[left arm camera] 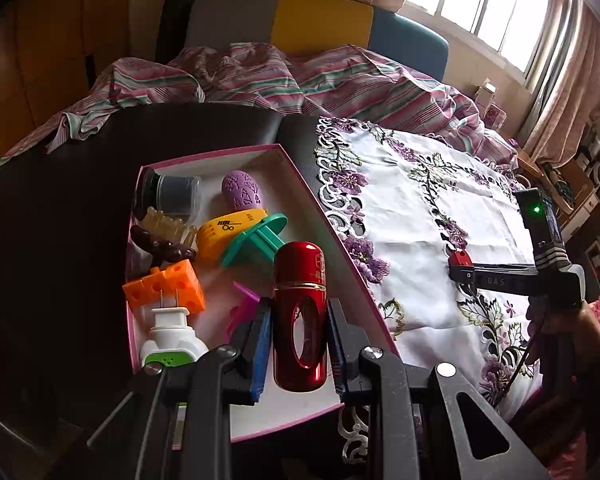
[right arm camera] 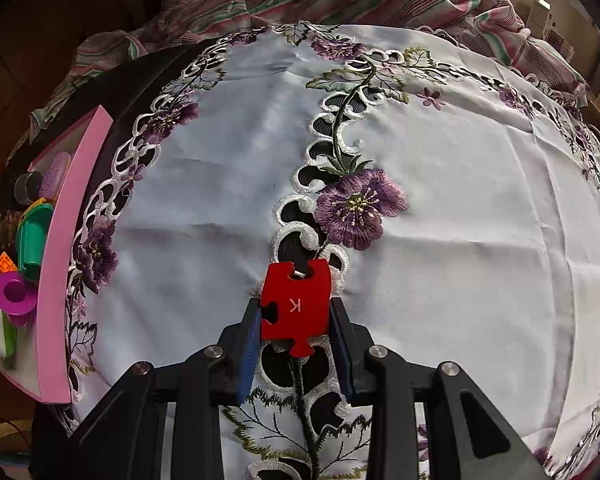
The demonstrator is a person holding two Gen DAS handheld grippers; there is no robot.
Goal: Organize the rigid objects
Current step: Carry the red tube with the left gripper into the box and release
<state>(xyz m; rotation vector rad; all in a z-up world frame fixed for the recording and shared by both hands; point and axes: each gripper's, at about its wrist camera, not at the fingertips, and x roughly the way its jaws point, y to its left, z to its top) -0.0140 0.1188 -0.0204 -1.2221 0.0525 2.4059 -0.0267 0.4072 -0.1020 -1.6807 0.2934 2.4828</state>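
Legible marks you can check:
- red puzzle piece (right arm camera: 295,307): a white letter "K", upside down to you.
- right hand-held gripper (left arm camera: 460,270): "DAS" on its body.
- yellow toy (left arm camera: 228,229) and red bottle (left arm camera: 300,316): markings unreadable.

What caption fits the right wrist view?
Right gripper shut on a red puzzle piece over the embroidered cloth.
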